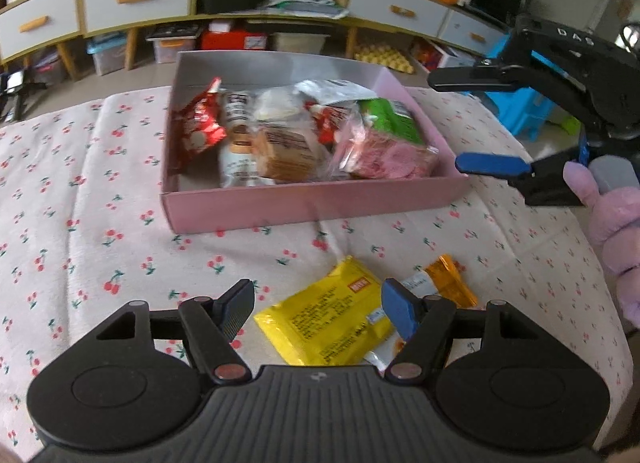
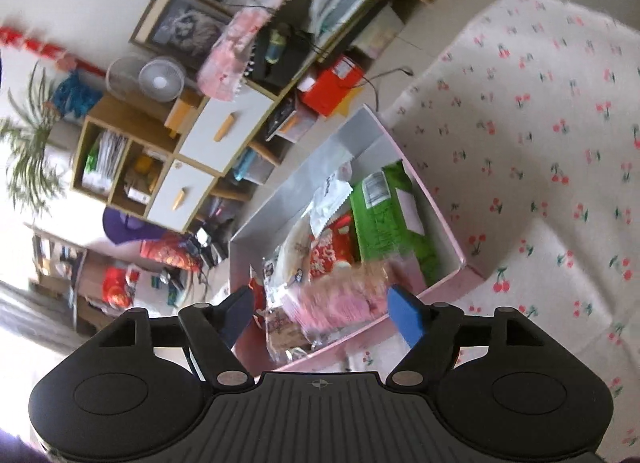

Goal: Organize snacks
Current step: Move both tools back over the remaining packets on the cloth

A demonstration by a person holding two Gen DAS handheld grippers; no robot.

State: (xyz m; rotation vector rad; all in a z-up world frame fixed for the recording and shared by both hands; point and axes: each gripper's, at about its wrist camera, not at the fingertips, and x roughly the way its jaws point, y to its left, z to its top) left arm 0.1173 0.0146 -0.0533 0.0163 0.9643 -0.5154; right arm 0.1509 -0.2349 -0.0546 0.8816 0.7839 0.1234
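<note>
My left gripper (image 1: 318, 309) hangs spread over the yellow snack packet (image 1: 324, 323) on the cloth. My right gripper (image 2: 320, 313) gapes, holding nothing, above the pink box (image 1: 312, 203).

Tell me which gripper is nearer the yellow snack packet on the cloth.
Left. The left gripper hangs open right over the yellow packet; the right gripper is open beside the pink box.
</note>
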